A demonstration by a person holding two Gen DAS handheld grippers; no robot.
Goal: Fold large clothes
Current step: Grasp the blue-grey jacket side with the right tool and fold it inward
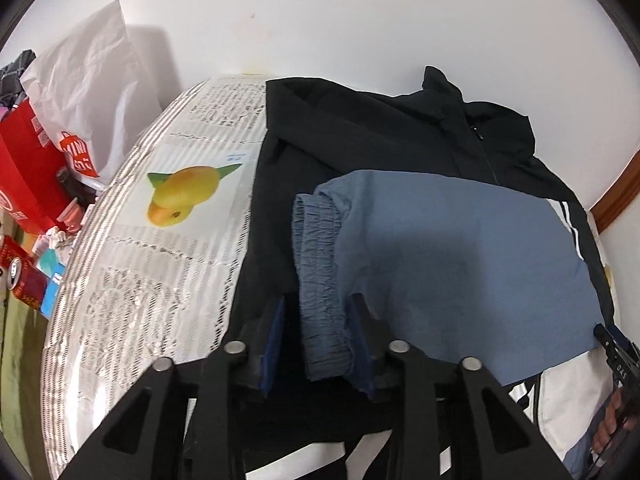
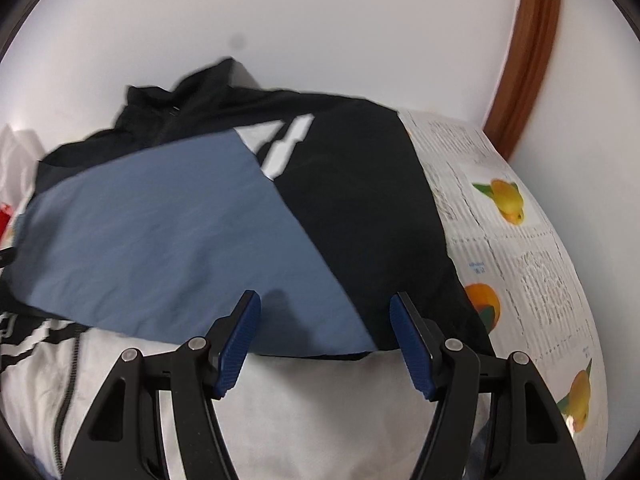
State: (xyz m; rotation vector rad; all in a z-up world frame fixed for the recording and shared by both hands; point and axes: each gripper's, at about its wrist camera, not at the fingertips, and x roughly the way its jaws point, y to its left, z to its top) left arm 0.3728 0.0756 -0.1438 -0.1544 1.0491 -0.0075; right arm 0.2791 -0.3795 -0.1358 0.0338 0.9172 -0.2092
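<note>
Red bag [image 1: 30, 168] crammed, white bag [image 1: 86, 92] behind

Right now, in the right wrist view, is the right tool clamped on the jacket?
No, the right tool stands open above the jacket, its pads clear of the cloth.

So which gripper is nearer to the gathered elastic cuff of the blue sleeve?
Left. The left gripper has its jaws on either side of the elastic cuff, not pressing it. The right gripper stands open over the sleeve's opposite end, away from the cuff.
</note>
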